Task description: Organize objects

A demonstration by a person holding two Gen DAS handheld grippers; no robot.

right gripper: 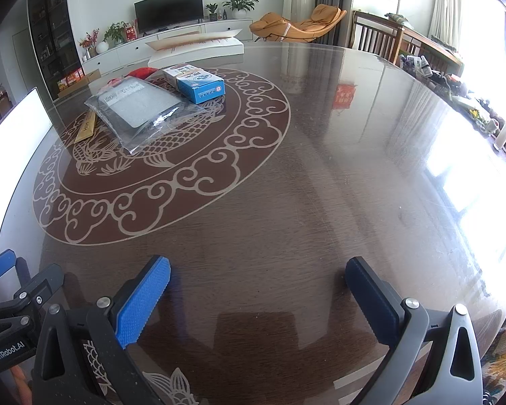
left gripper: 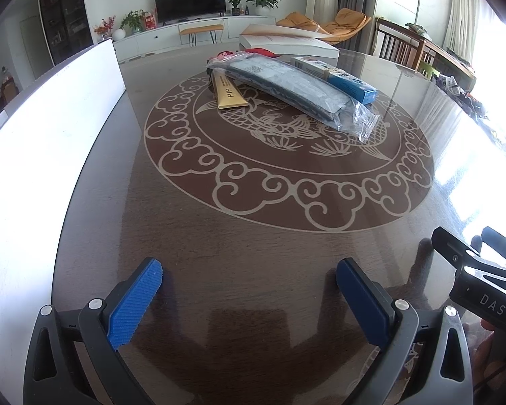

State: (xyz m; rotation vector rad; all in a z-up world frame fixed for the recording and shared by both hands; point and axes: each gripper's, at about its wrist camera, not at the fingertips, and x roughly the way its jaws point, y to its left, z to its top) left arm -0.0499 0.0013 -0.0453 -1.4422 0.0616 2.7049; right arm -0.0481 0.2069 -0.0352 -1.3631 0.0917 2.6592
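Left jaws: the left gripper (left gripper: pixel 249 270) stands wide apart with nothing between its blue pads, hovering low over the near edge of the surface (left gripper: pixel 253 236); I judge it spread in readiness, since no item lies within reach.
Right jaws: the right gripper (right gripper: pixel 258 270) is likewise spread wide and empty, over bare wood at the near rim; in the left view its body shows at 4 o'clock, just beside the left one.
Pile: all the items sit together on the far half of the fish-and-cloud medallion, at 12 o'clock from the left jaws and 11 o'clock from the right, well apart from both.
Plastic bag: a clear plastic bag (left gripper: pixel 297 91) with a flat dark-edged grey item inside lies on top of the heap, so it is probably the first thing to lift.
Gold tube: a gold tube (left gripper: pixel 228 96) pokes out from under the bag's left side, partly pinned by it.
Blue box: a blue box (left gripper: pixel 340 79) lies along the bag's right edge, touching it.
Red item: something red (left gripper: pixel 268 52) shows behind the bag; too hidden to name.
White board: a white board (left gripper: pixel 50 128) stands at 9 o'clock by the surface's left edge; its purpose I cannot tell.
Stage: nothing gripped, so sorting looks barely begun.
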